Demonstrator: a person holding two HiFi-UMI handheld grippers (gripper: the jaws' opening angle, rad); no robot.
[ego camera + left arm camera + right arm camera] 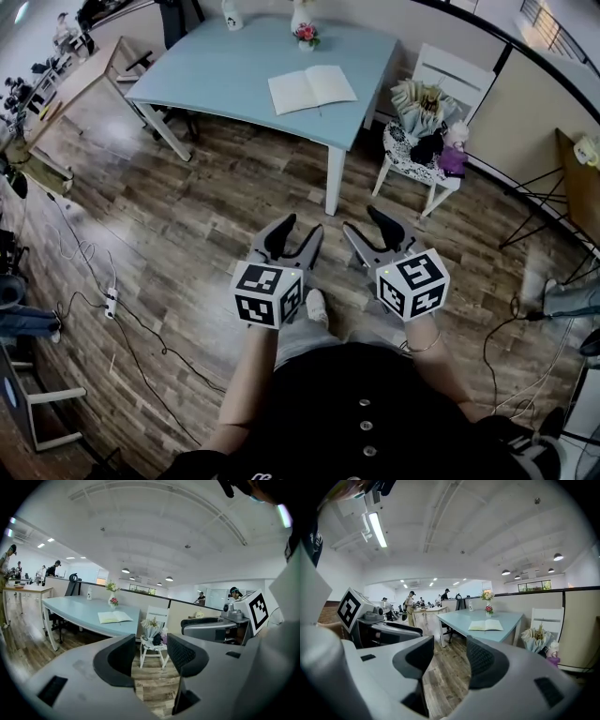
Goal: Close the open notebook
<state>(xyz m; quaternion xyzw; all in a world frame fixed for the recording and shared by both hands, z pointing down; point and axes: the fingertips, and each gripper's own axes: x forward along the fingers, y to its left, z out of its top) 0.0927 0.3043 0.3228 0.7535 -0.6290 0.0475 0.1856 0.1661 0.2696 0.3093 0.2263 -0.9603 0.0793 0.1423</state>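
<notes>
Both grippers point(298, 232) point(367, 225): fingers point(117, 660) apart, empty.

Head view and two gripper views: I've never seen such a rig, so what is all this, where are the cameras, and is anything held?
There is no robot here: a person carries a hand-held claw in each hand. The head view looks down from the person's head onto the left claw and right claw; the patterned cubes belong to them. The other two cameras ride on the claws and look along their jaws. Both claws are open and hold nothing. Ahead, on a blue table, lies an open notebook, near a small vase of flowers.
</notes>
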